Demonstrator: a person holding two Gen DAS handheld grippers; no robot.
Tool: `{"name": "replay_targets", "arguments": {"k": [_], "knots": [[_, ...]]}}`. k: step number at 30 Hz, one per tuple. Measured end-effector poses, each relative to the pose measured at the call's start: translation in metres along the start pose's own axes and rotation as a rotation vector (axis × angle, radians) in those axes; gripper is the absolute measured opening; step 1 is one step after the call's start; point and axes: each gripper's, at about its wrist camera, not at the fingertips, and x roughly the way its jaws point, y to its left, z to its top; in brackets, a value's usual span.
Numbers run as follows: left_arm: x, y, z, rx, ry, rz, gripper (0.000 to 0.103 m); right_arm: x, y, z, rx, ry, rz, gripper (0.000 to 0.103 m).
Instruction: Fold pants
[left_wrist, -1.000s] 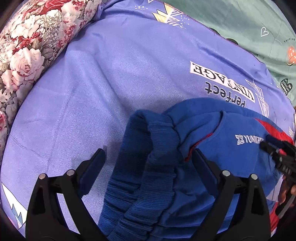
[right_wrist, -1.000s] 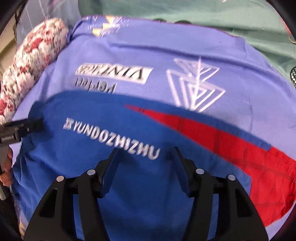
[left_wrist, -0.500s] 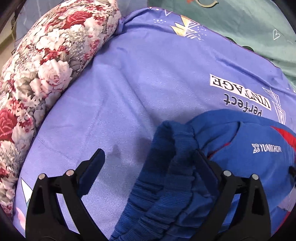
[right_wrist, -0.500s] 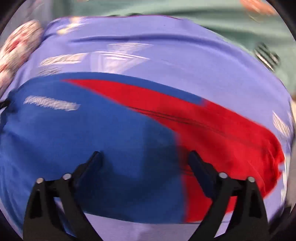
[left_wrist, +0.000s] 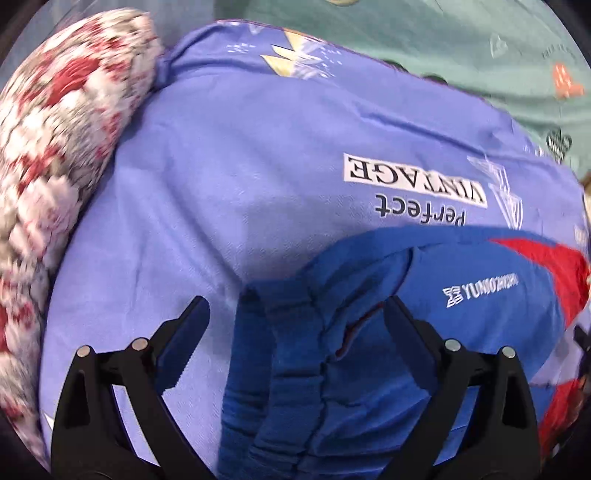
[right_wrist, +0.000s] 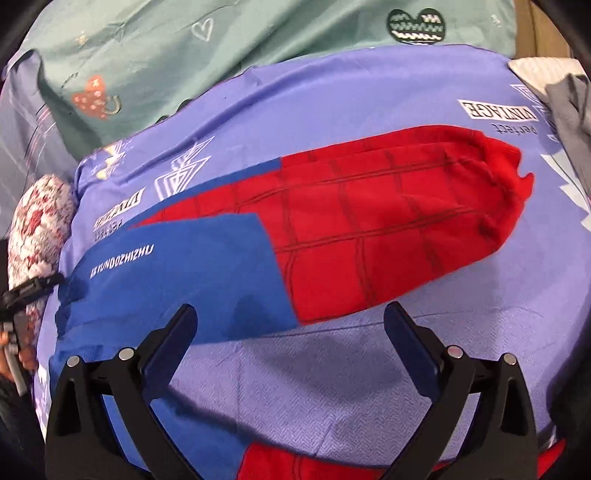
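The blue and red pants (right_wrist: 295, 236) lie flat on a lilac printed sheet (right_wrist: 369, 369), blue top to the left, red grid-patterned leg (right_wrist: 388, 221) stretching right to its cuff. In the left wrist view the ribbed blue waistband (left_wrist: 288, 350) lies bunched between the jaws of my open, empty left gripper (left_wrist: 295, 314). My right gripper (right_wrist: 288, 325) is open and empty, hovering over the near edge of the pants where blue meets red. The left gripper also shows at the left edge of the right wrist view (right_wrist: 33, 288).
A floral rolled pillow (left_wrist: 55, 166) lies along the left of the sheet. A green printed cover (right_wrist: 184, 48) lies behind it. Grey cloth (right_wrist: 569, 122) sits at the far right. More red fabric (right_wrist: 295, 461) shows at the bottom edge.
My right gripper pulled back and swung right, so the whole red leg now shows. My left gripper shifted slightly around the waistband. Both stayed open.
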Motion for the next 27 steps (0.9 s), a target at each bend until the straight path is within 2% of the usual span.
{"name": "replay_targets", "arguments": {"k": [2, 4, 9, 10, 12, 13, 14, 16, 17, 19, 22, 27], "knots": [[0.008, -0.002, 0.006, 0.042, 0.009, 0.045, 0.096, -0.004, -0.001, -0.002, -0.03, -0.023, -0.009, 0.101], [0.017, 0.001, 0.012, 0.058, 0.032, 0.051, 0.096, -0.006, -0.006, -0.002, -0.02, -0.032, 0.006, 0.101], [0.038, 0.006, 0.013, 0.068, 0.117, -0.033, 0.092, -0.005, -0.025, 0.002, 0.083, -0.022, 0.056, 0.101], [0.041, 0.006, 0.012, 0.073, 0.127, -0.044, 0.089, -0.007, -0.028, 0.002, 0.099, -0.021, 0.068, 0.101], [0.043, 0.007, 0.013, 0.076, 0.128, -0.036, 0.081, -0.007, -0.03, 0.002, 0.122, -0.02, 0.095, 0.101], [0.041, 0.006, 0.012, 0.086, 0.117, -0.005, 0.067, -0.007, -0.029, 0.002, 0.125, -0.02, 0.102, 0.101], [0.037, 0.005, 0.011, 0.093, 0.106, 0.007, 0.045, -0.007, -0.027, 0.002, 0.12, -0.021, 0.099, 0.101], [0.023, -0.001, 0.008, 0.108, 0.094, -0.009, 0.034, -0.005, -0.023, 0.001, 0.1, -0.022, 0.078, 0.101], [0.013, -0.007, 0.003, 0.121, 0.082, -0.011, 0.031, -0.004, -0.021, 0.0, 0.09, -0.019, 0.072, 0.101], [-0.007, -0.018, -0.003, 0.162, 0.037, -0.008, 0.029, -0.001, -0.015, -0.001, 0.07, -0.008, 0.059, 0.101], [-0.038, -0.029, -0.014, 0.185, -0.023, -0.092, 0.029, 0.001, -0.002, 0.004, 0.015, 0.007, 0.02, 0.101], [-0.064, -0.022, -0.022, 0.105, -0.08, -0.198, 0.028, 0.013, 0.03, 0.026, -0.15, 0.035, -0.031, 0.101]]}}
